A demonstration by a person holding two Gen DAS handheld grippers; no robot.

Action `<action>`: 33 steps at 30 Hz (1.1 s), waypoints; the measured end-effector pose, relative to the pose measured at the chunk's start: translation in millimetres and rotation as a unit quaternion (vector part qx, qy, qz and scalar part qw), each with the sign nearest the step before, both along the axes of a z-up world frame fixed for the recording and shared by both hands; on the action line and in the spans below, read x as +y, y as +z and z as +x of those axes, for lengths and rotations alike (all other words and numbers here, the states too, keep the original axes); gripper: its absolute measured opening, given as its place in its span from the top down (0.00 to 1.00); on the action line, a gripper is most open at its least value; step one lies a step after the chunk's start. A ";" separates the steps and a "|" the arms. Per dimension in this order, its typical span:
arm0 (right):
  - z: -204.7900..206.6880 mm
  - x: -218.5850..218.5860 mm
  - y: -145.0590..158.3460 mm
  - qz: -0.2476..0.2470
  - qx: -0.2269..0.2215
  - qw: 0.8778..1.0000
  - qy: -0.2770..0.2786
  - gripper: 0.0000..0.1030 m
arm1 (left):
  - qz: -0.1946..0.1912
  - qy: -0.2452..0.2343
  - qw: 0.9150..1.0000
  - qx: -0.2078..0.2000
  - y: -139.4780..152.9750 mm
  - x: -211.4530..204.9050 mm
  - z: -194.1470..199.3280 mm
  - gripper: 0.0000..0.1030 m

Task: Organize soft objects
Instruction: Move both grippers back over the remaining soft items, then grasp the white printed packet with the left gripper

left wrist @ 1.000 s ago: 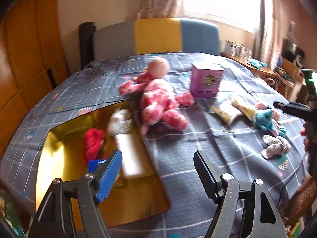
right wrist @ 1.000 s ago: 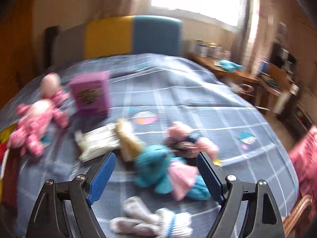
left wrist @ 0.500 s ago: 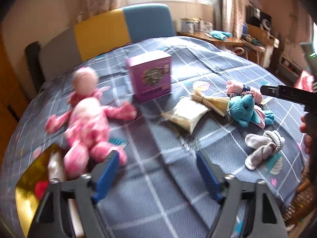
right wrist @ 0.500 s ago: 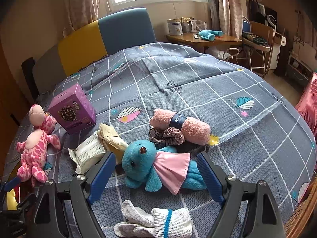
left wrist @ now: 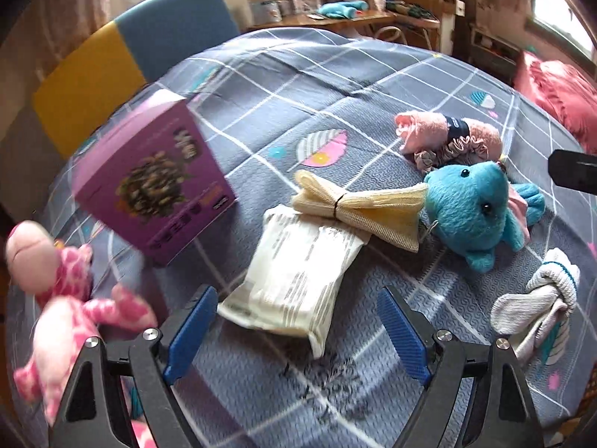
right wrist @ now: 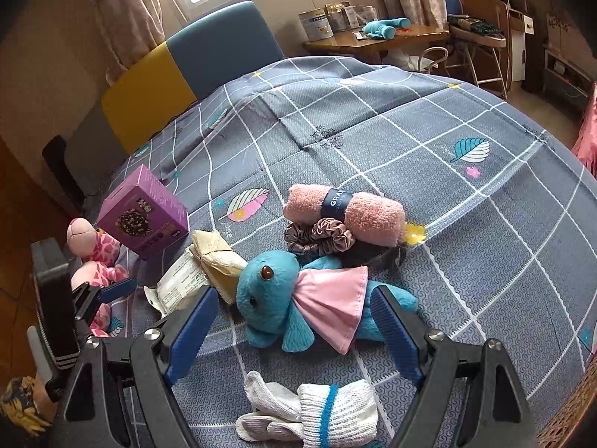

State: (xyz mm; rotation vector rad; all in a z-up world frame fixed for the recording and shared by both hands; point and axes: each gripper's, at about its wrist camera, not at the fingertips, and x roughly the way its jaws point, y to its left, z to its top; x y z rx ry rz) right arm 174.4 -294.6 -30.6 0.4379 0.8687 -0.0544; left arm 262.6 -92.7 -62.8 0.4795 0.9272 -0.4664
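**Both tools wide over the bed, nothing gripped**

I'm looking down my left tool (left wrist: 296,330) and its jaws are opening as I speak, blue pads spread apart with nothing pinched between them. Just ahead of the gap lies the flat cream plastic packet with printed text (left wrist: 298,274), resting on the grey checked bedspread (left wrist: 335,86). Beyond the packet, touching its far end, is the tied bundle of cream mesh cloth (left wrist: 354,207). Ahead and to the left stands the purple cardboard box (left wrist: 155,186), tilted in my view and a bit blurred. Hard on the left, beside the left finger, is the pink-and-white spotted plush toy (left wrist: 71,321). Ahead to the right I see the blue plush animal with a pink skirt (left wrist: 470,205), and past it the rolled pink towel with a dark band (left wrist: 447,132), with a satin scrunchie (left wrist: 447,149) against it. Far right, the white knitted socks (left wrist: 537,298).

Over to my right tool (right wrist: 293,330): jaws apart, holding nothing. The blue plush animal (right wrist: 276,298) lies straight ahead, just beyond the pads. The white knitted socks (right wrist: 317,410) sit below, between the fingers' arms. The left tool (right wrist: 112,291) shows at my far left, over the spotted plush.
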 end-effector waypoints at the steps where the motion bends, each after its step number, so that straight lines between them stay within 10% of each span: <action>1: 0.3 -0.3 -0.7 0.004 0.001 1.000 0.001 0.17 | 0.003 -0.010 1.000 0.007 -3.5 -3.7 5.8 0.14; 9: 2.3 1.9 -3.5 0.020 0.005 1.000 0.014 0.17 | 0.007 -0.019 1.000 0.023 -19.1 -13.7 40.6 0.14; 12: 1.4 1.0 -3.1 0.020 0.002 1.000 0.011 0.17 | 0.009 -0.019 0.999 0.033 -30.3 -15.3 46.4 0.35; 17: -0.5 -1.5 -1.3 0.019 -0.004 1.000 0.004 0.17 | -0.028 0.000 0.999 0.038 -29.1 -7.0 35.5 0.39; 33: -9.8 -39.0 -15.3 0.126 -0.001 0.990 -0.062 0.22 | -0.099 0.148 0.984 0.000 -9.2 85.9 -125.5 0.39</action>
